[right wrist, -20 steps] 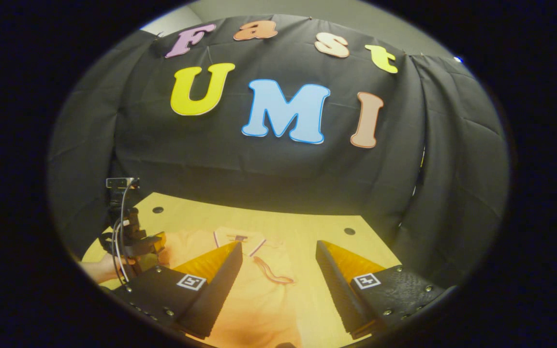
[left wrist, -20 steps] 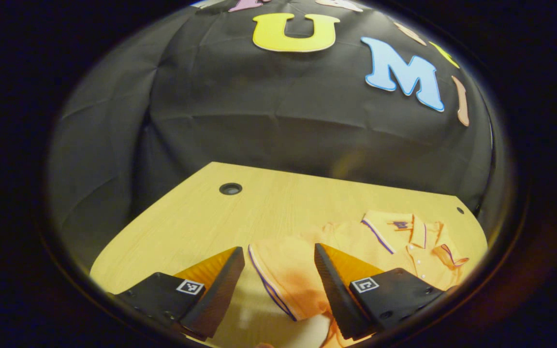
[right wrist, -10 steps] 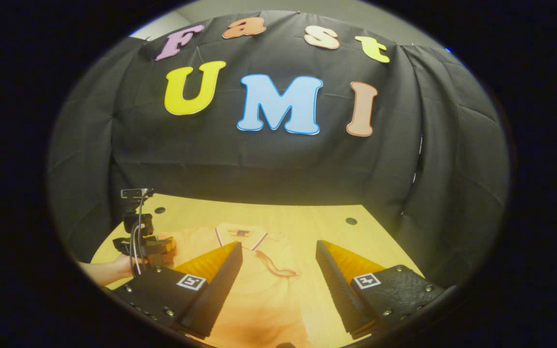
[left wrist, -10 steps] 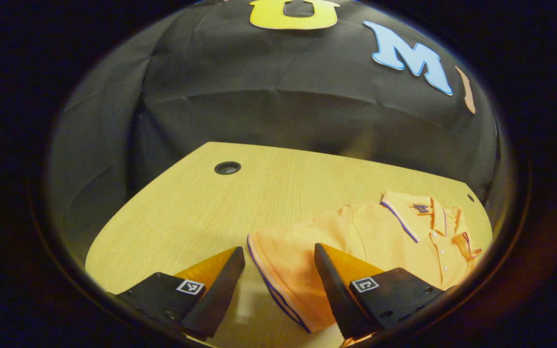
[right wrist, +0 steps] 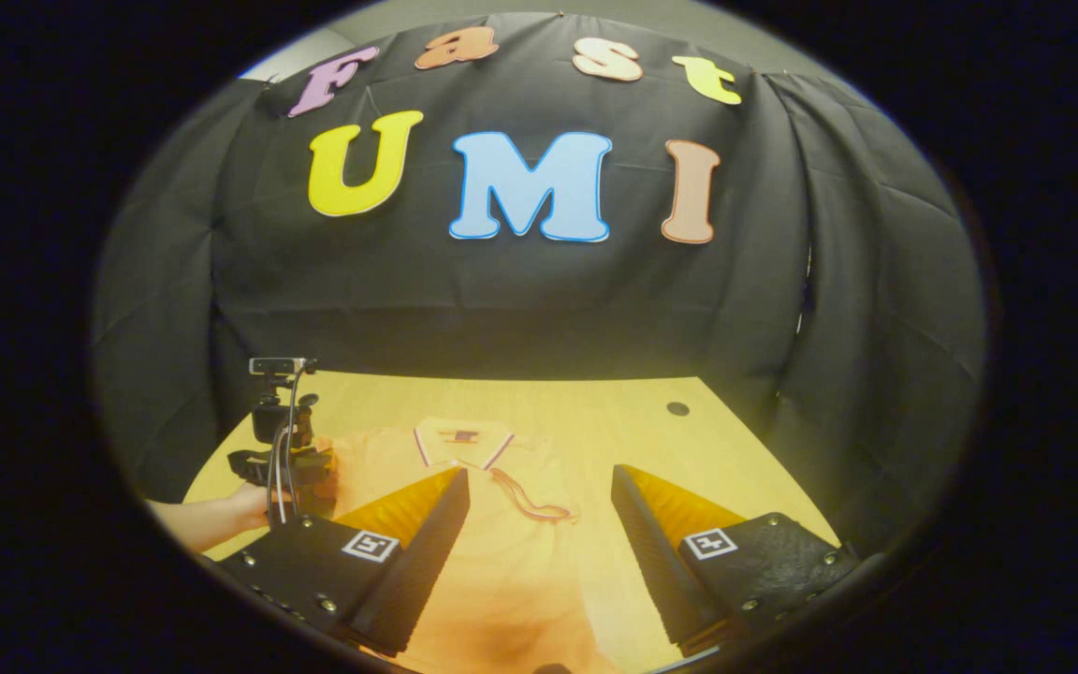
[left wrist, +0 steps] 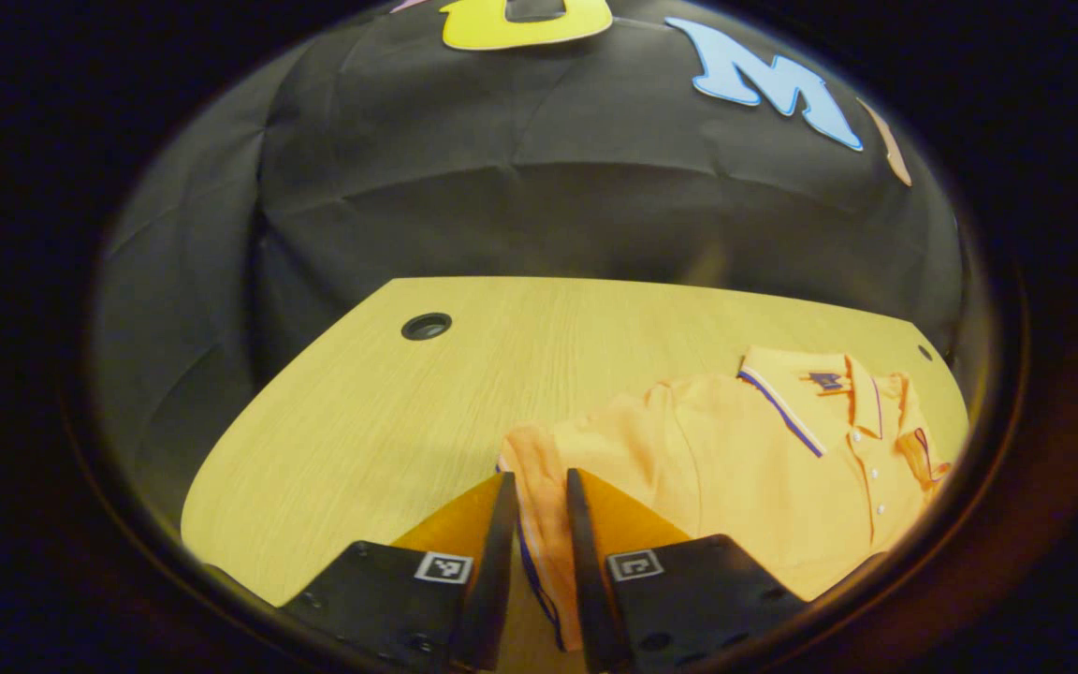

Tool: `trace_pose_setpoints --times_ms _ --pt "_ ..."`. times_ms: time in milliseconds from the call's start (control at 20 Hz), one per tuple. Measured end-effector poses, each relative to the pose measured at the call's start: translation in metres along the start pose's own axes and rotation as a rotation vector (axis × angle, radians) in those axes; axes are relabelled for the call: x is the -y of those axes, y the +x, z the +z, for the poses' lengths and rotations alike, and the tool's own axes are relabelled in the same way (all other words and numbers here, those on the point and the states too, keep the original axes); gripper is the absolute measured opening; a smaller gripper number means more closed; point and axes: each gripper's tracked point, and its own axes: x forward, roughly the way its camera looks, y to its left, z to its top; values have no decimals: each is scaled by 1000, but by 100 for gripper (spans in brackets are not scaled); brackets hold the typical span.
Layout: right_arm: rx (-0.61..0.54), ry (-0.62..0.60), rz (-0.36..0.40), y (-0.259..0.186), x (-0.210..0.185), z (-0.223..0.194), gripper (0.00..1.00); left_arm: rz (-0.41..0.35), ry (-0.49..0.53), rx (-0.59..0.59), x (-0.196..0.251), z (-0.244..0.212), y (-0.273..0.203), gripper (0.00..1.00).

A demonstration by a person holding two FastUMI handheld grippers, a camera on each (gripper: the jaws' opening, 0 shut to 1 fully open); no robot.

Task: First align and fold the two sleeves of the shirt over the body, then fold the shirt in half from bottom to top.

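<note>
- The left gripper (left wrist: 535,510) has its fingers drawn close together on the cuff end of the shirt's sleeve (left wrist: 531,468) — both fingers press on the bunched cloth, so it reads as clamped on the sleeve.
- From that grip the sleeve runs forward and toward the collar (left wrist: 806,388), joining the shirt (left wrist: 745,459) at the shoulder; the shirt's body lies to the collar side of the clamp, not the bare-table side.
- That is the relation the coming move turns on, as I judge it: the sleeve has to be carried across toward the button placket, over the body, so its long axis ends up lying along the shirt.
- The right gripper (right wrist: 539,510) has its fingers wide apart, holding nothing — it hangs above the shirt's lower body, below the collar (right wrist: 462,440).
- In the right gripper view the left gripper (right wrist: 291,468), in the person's hand (right wrist: 244,505), sits at the shirt's far sleeve edge, well off from the collar.
- The left gripper is plainly the nearer one to this sleeve; the right is nearer the other side.
- The shirt lies flat on the wooden table (left wrist: 389,412), collar toward the booth wall.
</note>
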Motion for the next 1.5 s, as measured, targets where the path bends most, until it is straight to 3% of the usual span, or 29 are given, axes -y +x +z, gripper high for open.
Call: trace_pose_setpoints --times_ms 150,400,700,1100,1350,1500 --pt "2 6 -12 -4 8 -2 95 1 32 -4 2 2 -1 12" --pt "-6 18 -40 -8 21 -8 95 2 26 61 13 30 -20 12" --pt "-28 29 -33 -6 18 -19 95 -91 94 144 68 64 -47 12" --pt "-61 47 -38 1 10 -37 95 -215 235 99 139 41 -42 12" --pt "-62 61 -22 8 10 -41 95 -240 274 61 154 31 -44 18" --pt "-62 37 4 12 11 -44 95 -251 269 35 155 25 -54 43"
